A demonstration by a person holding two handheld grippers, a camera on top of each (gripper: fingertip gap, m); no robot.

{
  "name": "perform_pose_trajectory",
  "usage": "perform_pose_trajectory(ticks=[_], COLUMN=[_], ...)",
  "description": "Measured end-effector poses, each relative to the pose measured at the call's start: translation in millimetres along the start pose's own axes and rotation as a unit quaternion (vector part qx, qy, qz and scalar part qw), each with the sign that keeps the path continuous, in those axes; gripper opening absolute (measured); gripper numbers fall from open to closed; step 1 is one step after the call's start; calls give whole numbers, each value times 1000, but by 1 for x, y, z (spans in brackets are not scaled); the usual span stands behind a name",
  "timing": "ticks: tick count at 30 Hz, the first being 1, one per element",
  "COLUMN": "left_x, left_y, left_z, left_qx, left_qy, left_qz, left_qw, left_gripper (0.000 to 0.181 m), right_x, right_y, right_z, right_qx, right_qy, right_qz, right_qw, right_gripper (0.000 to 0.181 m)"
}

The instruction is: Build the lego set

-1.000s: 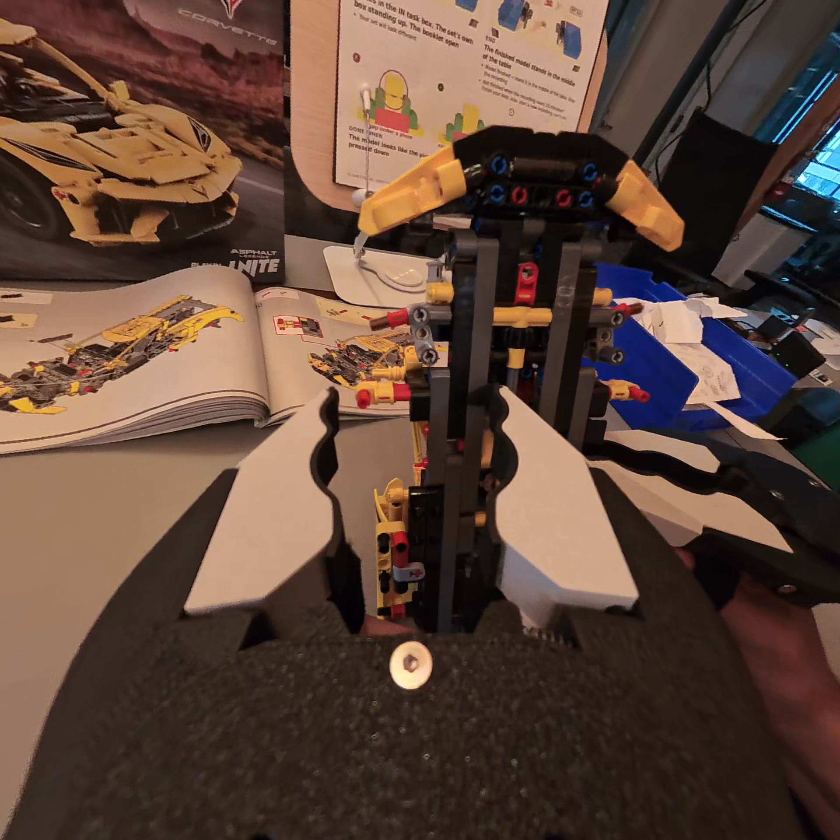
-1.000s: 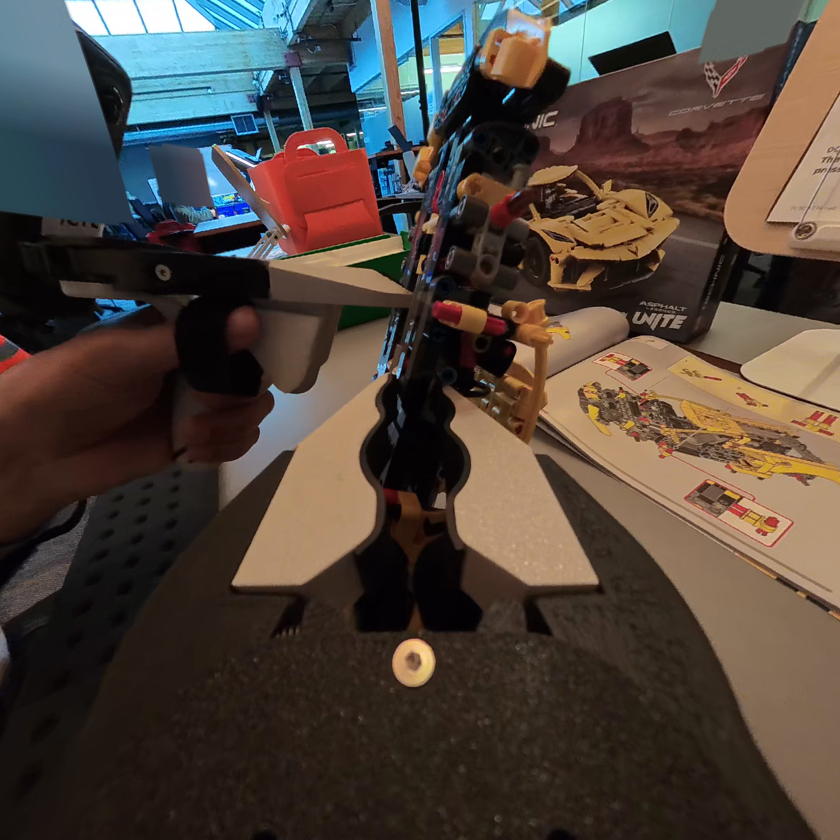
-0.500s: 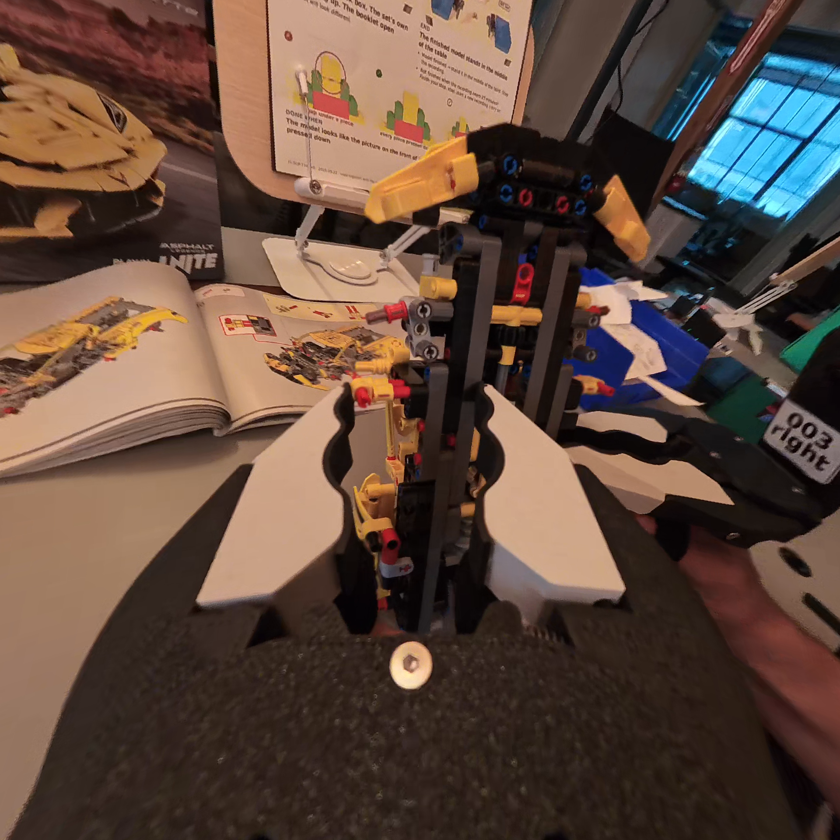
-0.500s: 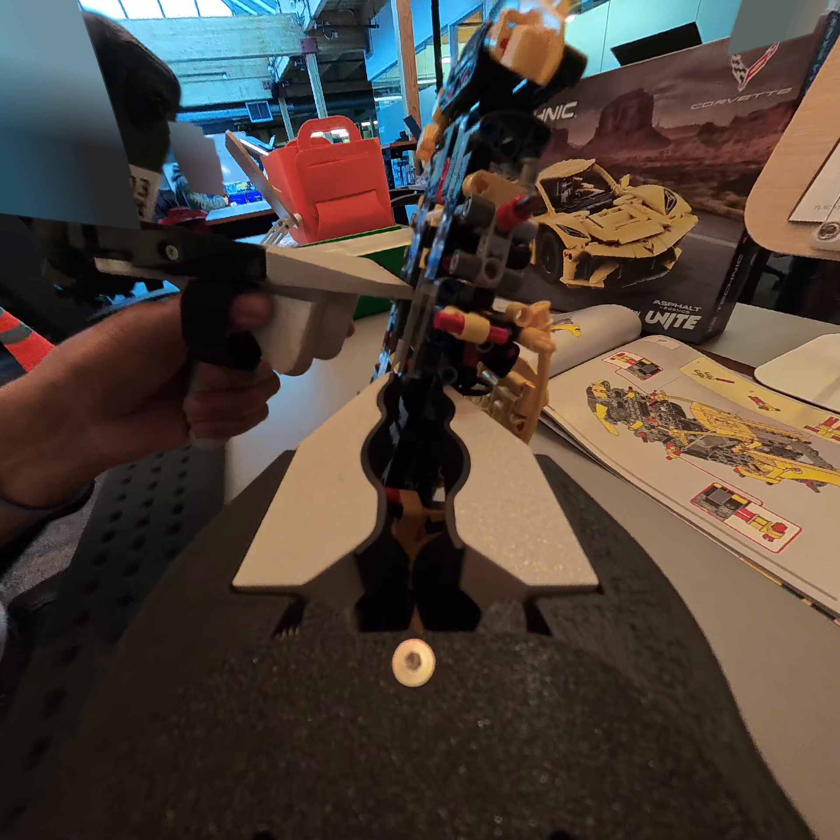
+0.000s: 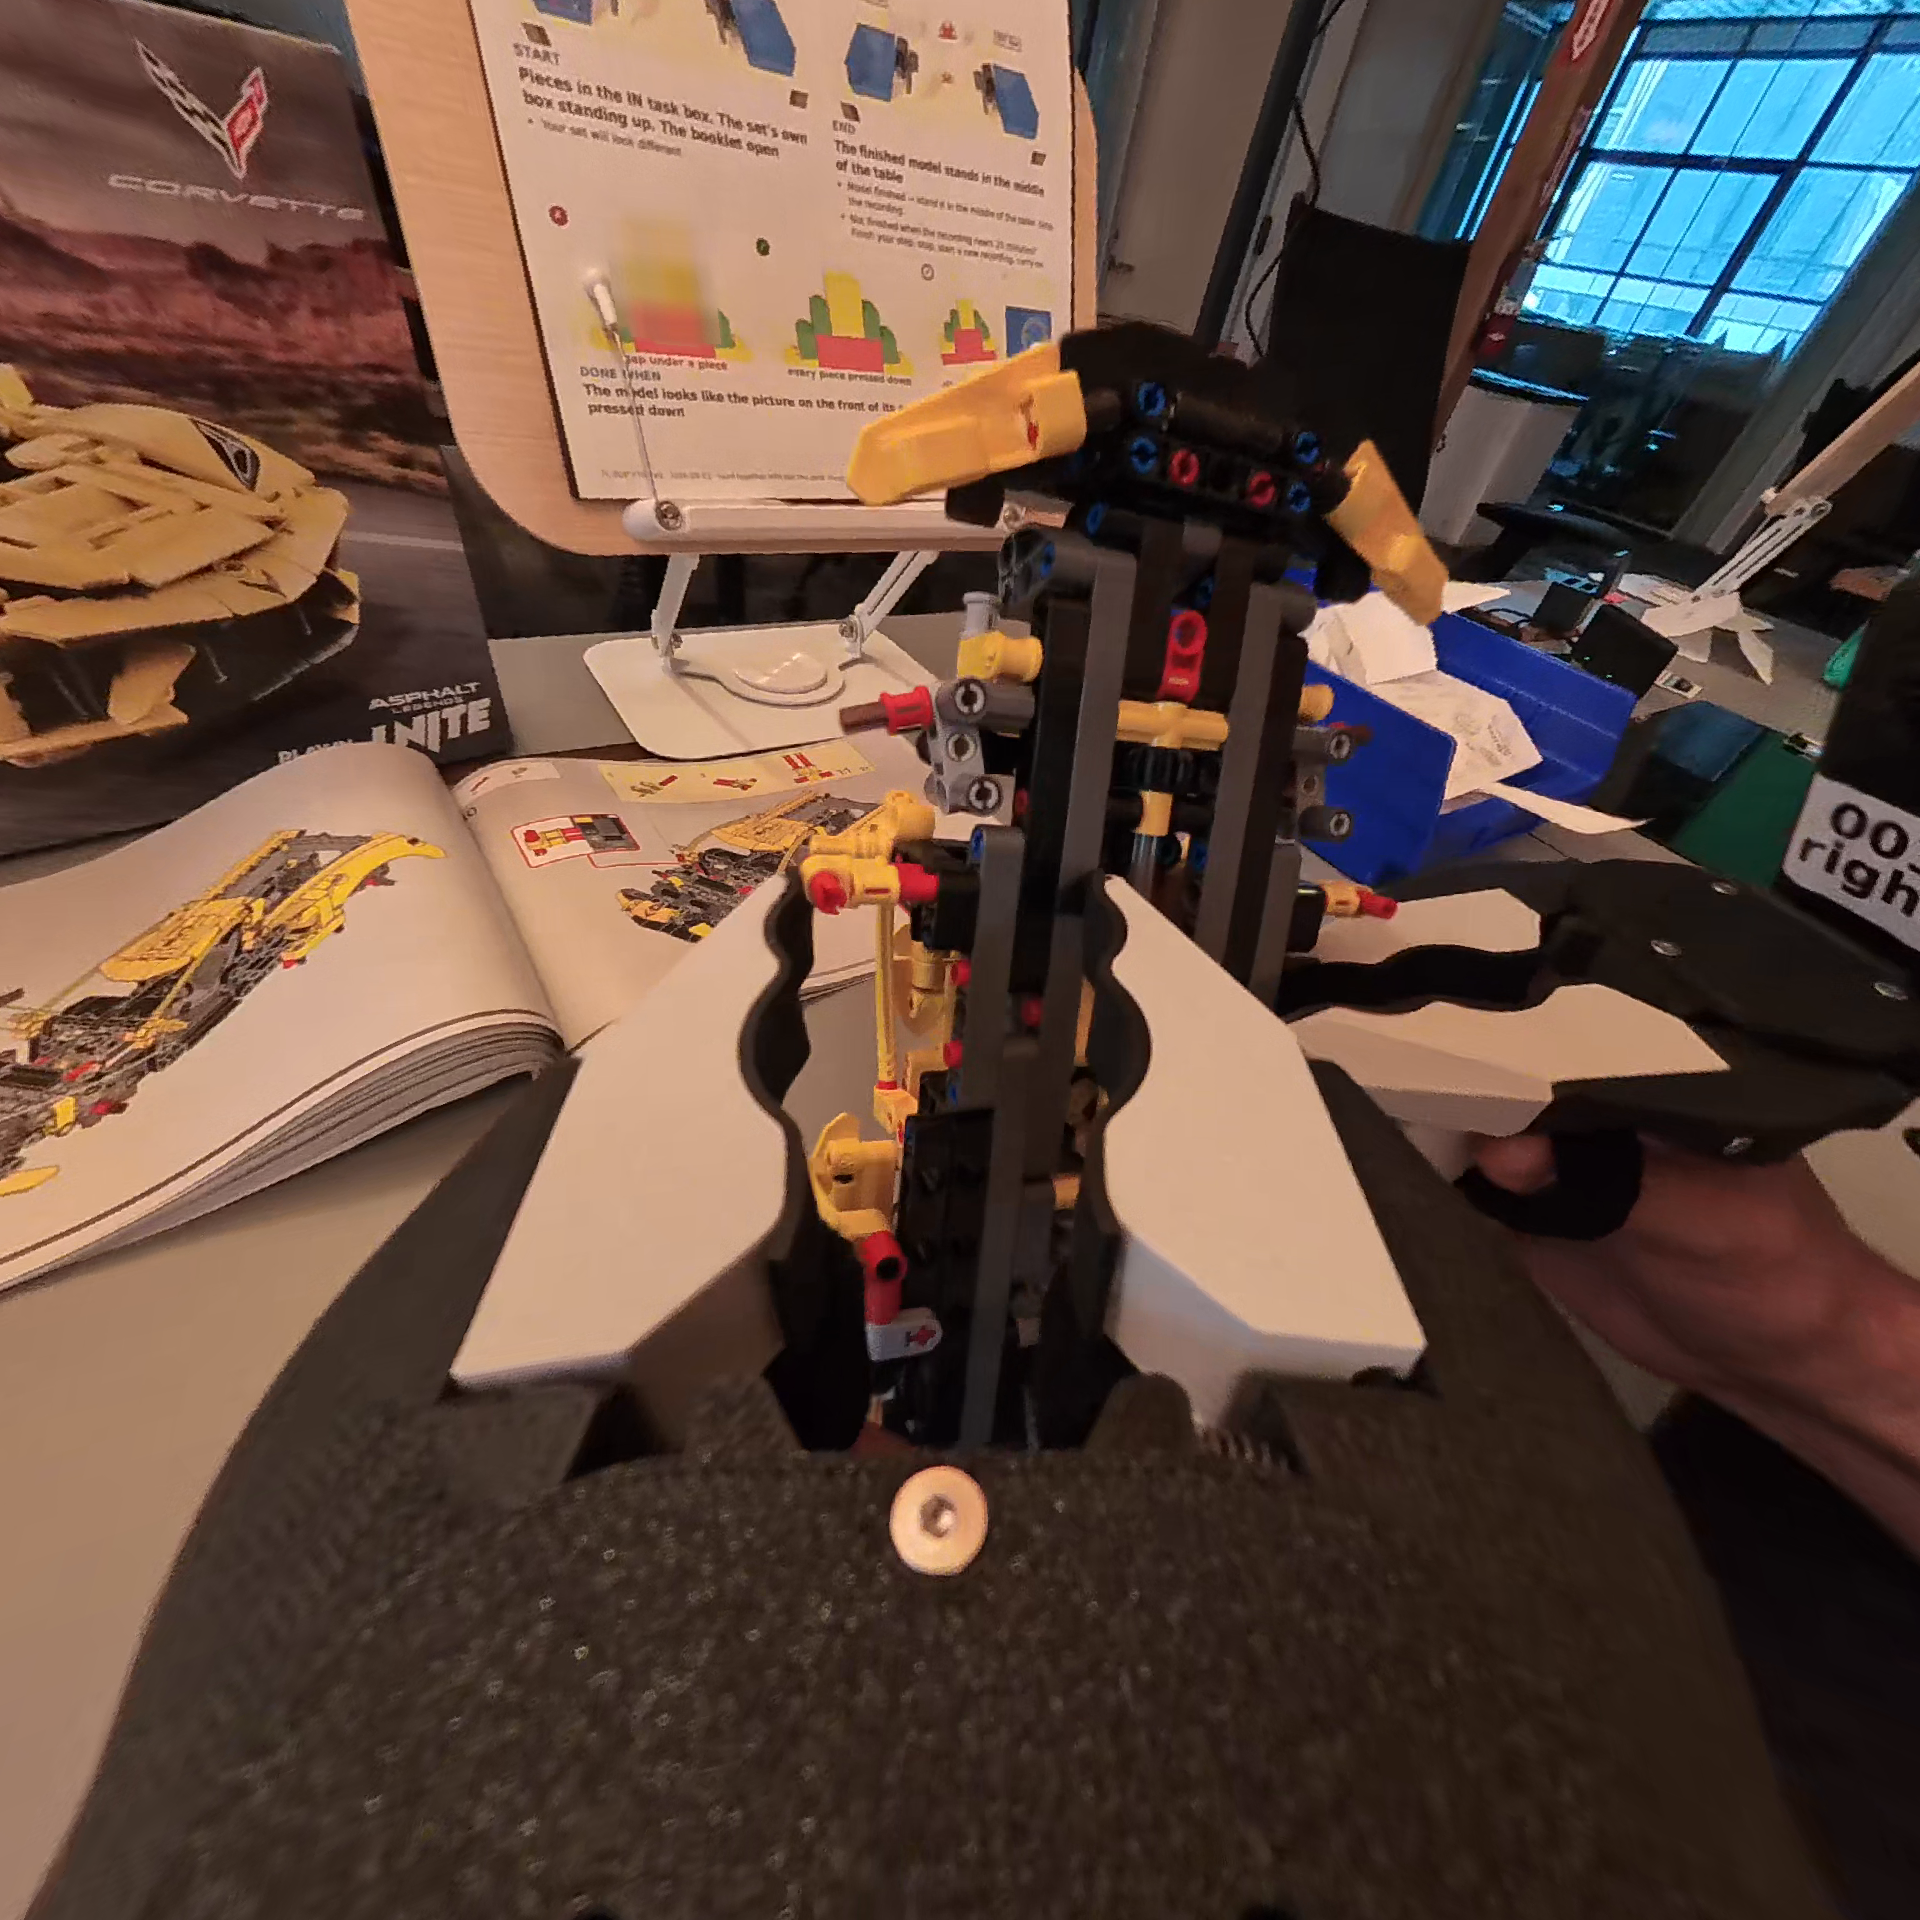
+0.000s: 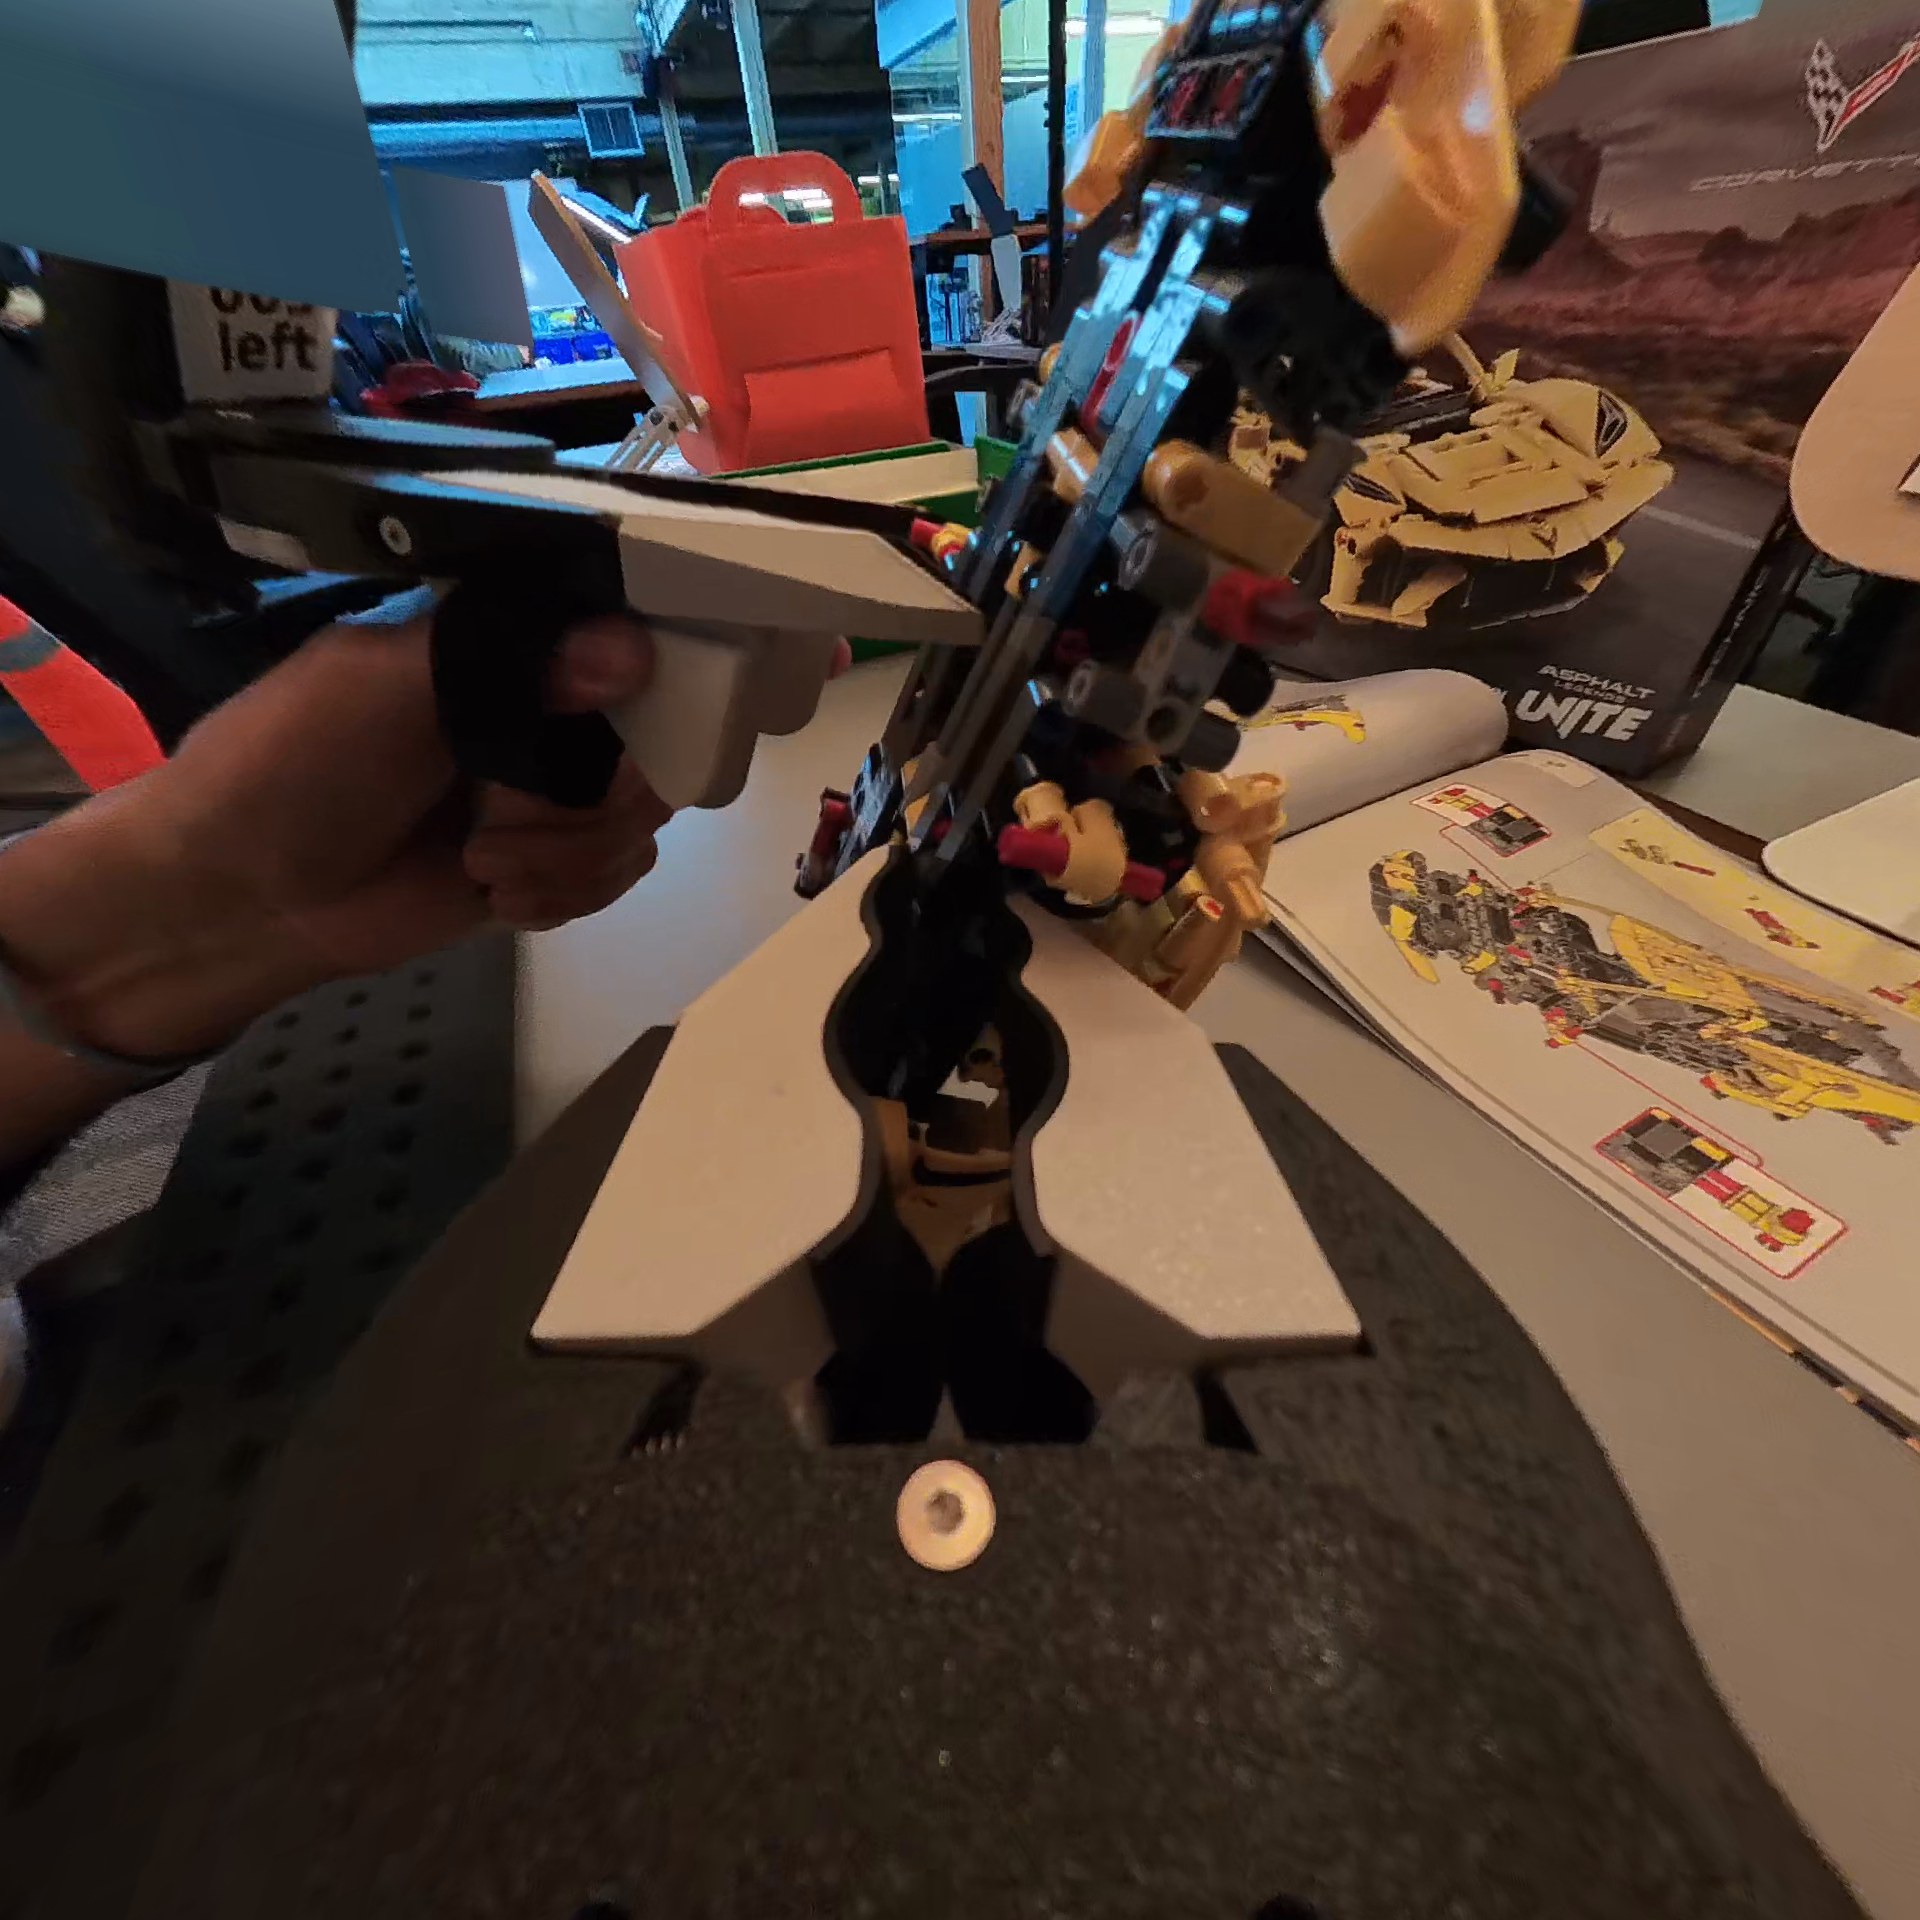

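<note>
Blk/yellow lego model [image 5: 1122, 790], blue bin [image 5: 1455, 748]

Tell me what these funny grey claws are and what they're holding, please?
Those claws are two hand-held grippers, each squeezed by a person's hand. Each picture comes from a small camera sitting on one gripper, looking out along its two fingers. One picture shows the left gripper from its own camera, the other shows the right gripper. Both are closed on the same half-built lego car, a black and yellow frame held up on end above the table. On the table lie the open instruction booklet and, behind it, the set's box. A blue bin with papers sits farther back.
</note>
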State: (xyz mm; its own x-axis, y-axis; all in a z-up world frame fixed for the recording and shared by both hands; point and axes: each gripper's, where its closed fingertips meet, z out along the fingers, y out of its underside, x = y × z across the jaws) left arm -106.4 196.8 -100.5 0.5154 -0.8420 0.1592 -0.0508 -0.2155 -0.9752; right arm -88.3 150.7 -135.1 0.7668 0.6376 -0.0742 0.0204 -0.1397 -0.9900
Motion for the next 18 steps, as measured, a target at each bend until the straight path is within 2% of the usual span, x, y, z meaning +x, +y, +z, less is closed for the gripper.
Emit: perform_pose_trajectory(ticks=[6,11,16,18], left_x=[-2,4,9,15], left_y=[3,10,30,31], left_z=[1,-10,-9,-7], left_qx=[20,-2,-39,-37], left_qy=[20,145,216,252], left_qz=[-26,-98,-86,-101], left_qw=[999,985,972,962], left_gripper=[53,47,37,24], right_x=[8,12,8,7], right_y=[-1,1,0,-1], right_z=[-2,-2,-1,0], right_qx=[13,15,19,21], right_qy=[-3,-6,-19,-23], right_qz=[37,67,70,72], right_qw=[999,998,997,997], right_gripper=[13,13,13,13])
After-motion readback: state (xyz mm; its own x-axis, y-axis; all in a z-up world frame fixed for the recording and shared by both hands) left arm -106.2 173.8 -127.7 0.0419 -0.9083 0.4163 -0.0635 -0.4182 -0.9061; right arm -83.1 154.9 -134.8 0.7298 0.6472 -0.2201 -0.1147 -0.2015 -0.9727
